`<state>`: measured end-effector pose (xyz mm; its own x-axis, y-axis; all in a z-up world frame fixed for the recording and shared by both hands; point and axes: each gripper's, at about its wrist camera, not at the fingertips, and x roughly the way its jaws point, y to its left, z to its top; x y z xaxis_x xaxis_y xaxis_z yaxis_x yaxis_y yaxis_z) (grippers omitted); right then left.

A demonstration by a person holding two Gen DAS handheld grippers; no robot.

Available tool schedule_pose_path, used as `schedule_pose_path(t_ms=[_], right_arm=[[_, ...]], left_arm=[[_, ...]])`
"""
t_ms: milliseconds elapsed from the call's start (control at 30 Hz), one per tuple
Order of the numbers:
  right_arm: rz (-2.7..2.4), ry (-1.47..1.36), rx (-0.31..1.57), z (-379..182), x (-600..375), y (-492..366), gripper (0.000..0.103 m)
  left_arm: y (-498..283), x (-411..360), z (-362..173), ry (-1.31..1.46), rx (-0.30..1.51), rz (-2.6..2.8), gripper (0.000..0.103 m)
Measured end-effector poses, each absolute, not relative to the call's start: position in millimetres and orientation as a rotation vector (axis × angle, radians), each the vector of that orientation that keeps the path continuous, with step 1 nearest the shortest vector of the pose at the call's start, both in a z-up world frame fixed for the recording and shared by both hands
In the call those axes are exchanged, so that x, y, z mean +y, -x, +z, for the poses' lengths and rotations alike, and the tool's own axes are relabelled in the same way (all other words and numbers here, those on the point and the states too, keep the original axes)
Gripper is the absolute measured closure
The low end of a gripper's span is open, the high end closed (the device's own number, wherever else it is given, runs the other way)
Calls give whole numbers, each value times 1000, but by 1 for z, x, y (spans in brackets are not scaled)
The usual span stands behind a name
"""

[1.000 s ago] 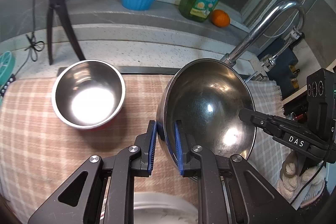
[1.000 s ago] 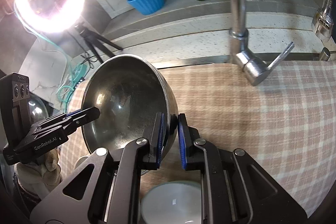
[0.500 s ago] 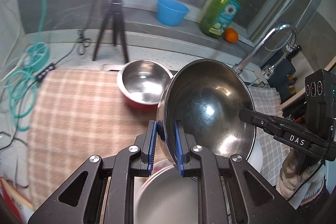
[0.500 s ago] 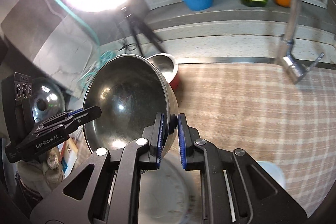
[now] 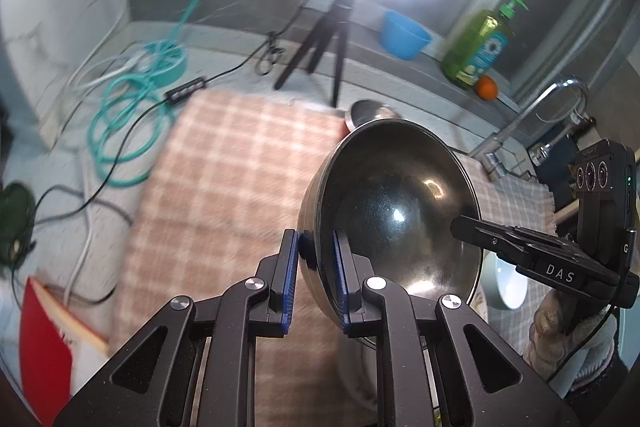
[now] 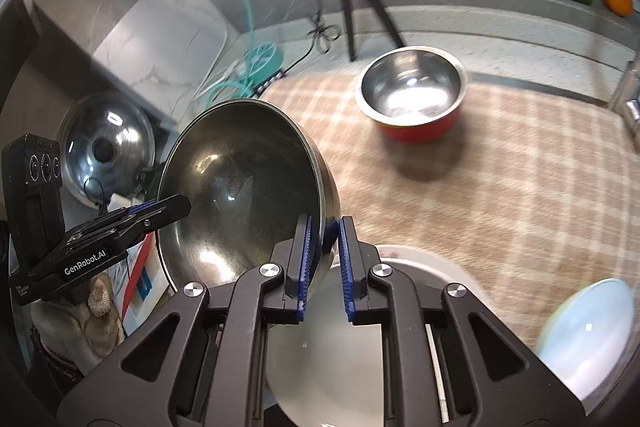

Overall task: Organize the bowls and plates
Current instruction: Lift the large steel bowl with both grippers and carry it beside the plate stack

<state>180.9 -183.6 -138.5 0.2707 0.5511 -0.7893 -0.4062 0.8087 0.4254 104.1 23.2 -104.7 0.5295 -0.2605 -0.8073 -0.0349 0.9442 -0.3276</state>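
Grippers left (image 5: 316, 277) and right (image 6: 323, 261) both clamped on steel bowl (image 5: 390, 205) rim, opposite sides, bowl tilted.

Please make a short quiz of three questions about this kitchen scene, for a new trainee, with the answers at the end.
1. True or false: the large steel bowl rests flat on the checked cloth.
2. Which grippers clamp the large steel bowl's rim? A) only the left gripper B) only the right gripper C) both
3. Fill in: the small steel bowl on the cloth has an outside of ___ colour.

Key:
1. False; it is held tilted above the cloth.
2. C; each gripper grips an opposite edge.
3. Red.
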Motion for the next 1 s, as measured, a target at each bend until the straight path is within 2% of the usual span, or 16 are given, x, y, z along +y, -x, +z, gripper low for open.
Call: schedule_pose_path(t_ms=[433, 1000], right_arm=[[723, -82, 1207, -168, -128, -163, 89], [737, -11, 1277, -195, -104, -153, 89]], left_arm=[[-59, 70, -136, 426, 1059, -43, 88], [-37, 91, -166, 484, 1130, -1, 88]])
